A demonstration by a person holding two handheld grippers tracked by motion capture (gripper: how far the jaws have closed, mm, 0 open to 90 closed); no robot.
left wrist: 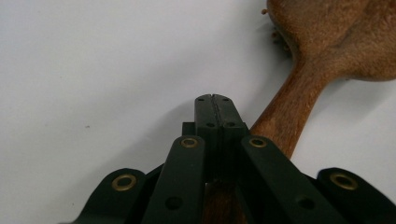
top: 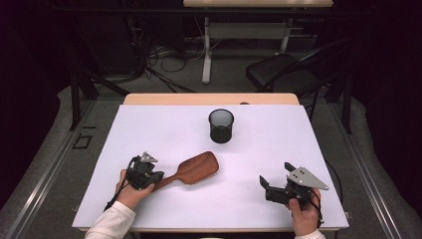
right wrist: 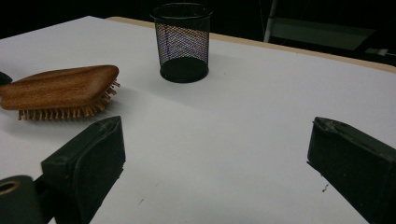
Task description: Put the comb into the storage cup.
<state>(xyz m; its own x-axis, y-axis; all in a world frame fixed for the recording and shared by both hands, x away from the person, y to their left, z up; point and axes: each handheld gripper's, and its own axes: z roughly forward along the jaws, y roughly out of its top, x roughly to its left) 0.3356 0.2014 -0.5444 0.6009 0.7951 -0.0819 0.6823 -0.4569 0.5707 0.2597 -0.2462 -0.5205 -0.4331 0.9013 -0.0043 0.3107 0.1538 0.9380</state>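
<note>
A wooden hairbrush (top: 197,168) lies bristles down on the white table (top: 259,144), its handle pointing toward the left hand. My left gripper (top: 158,176) sits over the end of that handle. In the left gripper view the jaws of the left gripper (left wrist: 212,99) are pressed together with no gap, and the hairbrush (left wrist: 299,88) handle runs beneath and to the right of them. My right gripper (top: 275,173) rests near the front right, open with nothing between its jaws. The right gripper (right wrist: 215,126) faces the hairbrush (right wrist: 60,86) head and a black mesh cup (right wrist: 183,42).
The black mesh cup (top: 221,125) stands upright at the back middle of the table. Beyond the far edge are a desk leg (top: 206,55), cables and a dark chair (top: 283,69). White surface stretches between the two grippers.
</note>
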